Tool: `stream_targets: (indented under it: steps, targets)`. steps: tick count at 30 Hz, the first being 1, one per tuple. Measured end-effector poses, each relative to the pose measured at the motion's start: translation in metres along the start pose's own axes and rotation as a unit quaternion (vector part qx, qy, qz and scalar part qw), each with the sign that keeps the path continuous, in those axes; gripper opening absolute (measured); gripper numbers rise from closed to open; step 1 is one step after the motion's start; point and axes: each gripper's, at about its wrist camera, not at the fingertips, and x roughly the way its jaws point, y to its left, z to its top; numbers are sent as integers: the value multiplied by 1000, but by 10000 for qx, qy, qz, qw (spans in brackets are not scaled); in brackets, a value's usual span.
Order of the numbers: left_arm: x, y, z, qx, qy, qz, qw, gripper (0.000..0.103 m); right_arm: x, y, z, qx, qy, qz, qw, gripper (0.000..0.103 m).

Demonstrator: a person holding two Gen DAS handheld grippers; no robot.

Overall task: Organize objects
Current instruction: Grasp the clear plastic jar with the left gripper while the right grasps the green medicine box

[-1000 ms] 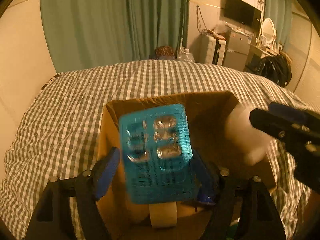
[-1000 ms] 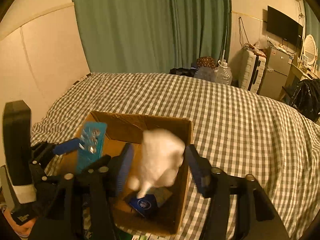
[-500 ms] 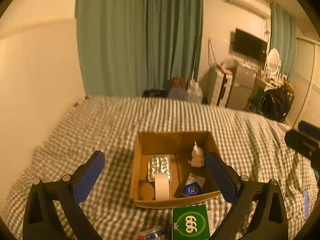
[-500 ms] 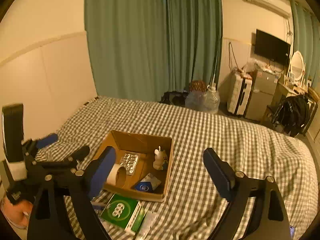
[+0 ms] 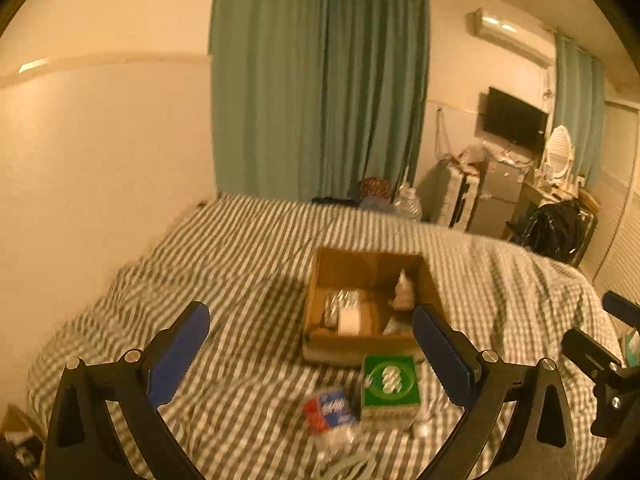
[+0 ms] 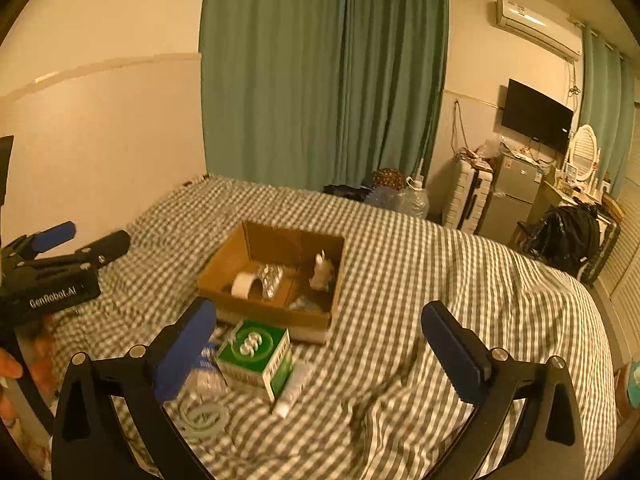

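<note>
Item: open brown cardboard box [image 6: 272, 276], set on the grey-and-white checked bed cover [image 6: 420, 280]. It held a white tape roll [image 6: 242, 284], a silver blister pack [image 6: 270, 278] leaning beside the roll, and a small white figurine [image 6: 322, 270] upright against the right wall. A further item in the box's near right corner was too blurred to name.

Item: loose stock, on the bed just in front of the box. A green-topped carton with a white emblem [image 6: 256, 354], a white tube [image 6: 294, 390] touching its near side, a red-and-blue packet [image 5: 330, 410], and a pale coiled ring [image 6: 202, 416]. These lay within your easy reach, presumably awaiting boxing.

Item: your left tongs [image 5: 312, 356] and right tongs [image 6: 316, 350]. Both stood spread wide and held nothing, raised well above the bed. You likely kept them high to survey what remained.

Room: cream walls, teal curtains [image 6: 320, 76], a wall air conditioner [image 6: 536, 26], a black wall television [image 6: 536, 118], a white suitcase [image 6: 466, 200] and a small grey refrigerator [image 6: 514, 196] beyond the bed's far edge.
</note>
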Motion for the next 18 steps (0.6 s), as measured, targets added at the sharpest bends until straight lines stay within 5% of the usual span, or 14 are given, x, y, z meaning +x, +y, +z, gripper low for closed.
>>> stream_targets:
  steps: [5, 10, 18]
  targets:
    - [30, 14, -48, -248, 292, 177, 9991, 103, 28, 10, -49, 117, 51, 7, 9999, 103]
    - [66, 14, -103, -135, 624, 432, 9970, 103, 82, 20, -96, 112, 632, -48, 9979, 103]
    - [112, 1, -161, -264, 1412, 2, 9896, 103, 145, 11, -146, 376, 1415, -141, 9891, 103]
